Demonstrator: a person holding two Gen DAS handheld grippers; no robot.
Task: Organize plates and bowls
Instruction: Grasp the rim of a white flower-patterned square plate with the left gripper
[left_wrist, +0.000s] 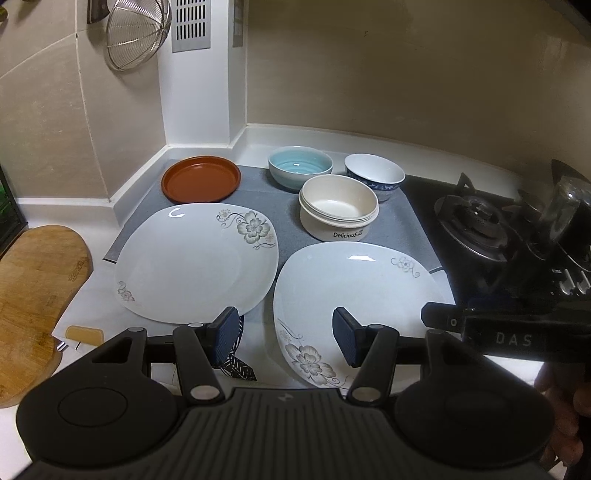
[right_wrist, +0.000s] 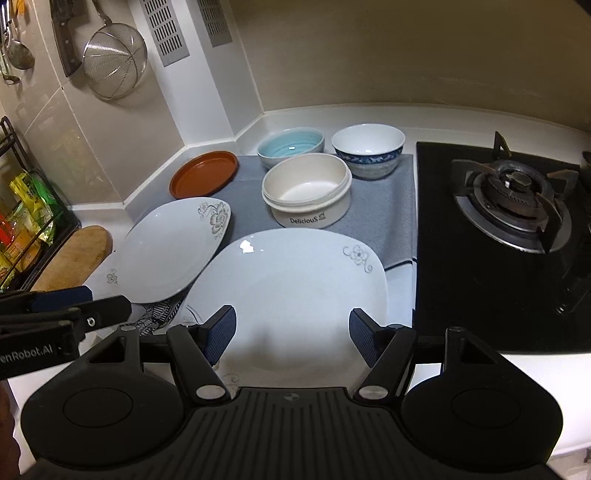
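White glazed ware, floral corners: two squarish plates side by side on the counter. The left plate (left_wrist: 195, 262) lies at 12 o'clock from the left gripper (left_wrist: 284, 341); the right plate (right_wrist: 291, 291) lies under the right gripper (right_wrist: 291, 338), nearly touching its neighbour.

Grey mat (left_wrist: 273, 210) beyond them, its near edge under both plates, carries four pieces:
- terracotta-brown round dish (left_wrist: 201, 178), 11 o'clock corner;
- pale blue ribbed bowl (left_wrist: 300, 167), 12 o'clock;
- cream "Delicious" bowl (left_wrist: 338, 206), centre, just in front of the other two bowls;
- white bowl with blue patterned band (left_wrist: 375, 175), 1 o'clock.

Left gripper: jaws apart, holding nothing, poised over the gap between the plates. Right gripper: jaws apart, holding nothing, above the right plate's near half.

Surrounds: black gas hob (right_wrist: 509, 192) at 3 o'clock; wooden cutting board (left_wrist: 37, 291) at 9 o'clock; wire strainer (right_wrist: 114, 61) hanging on the wall at 11 o'clock.
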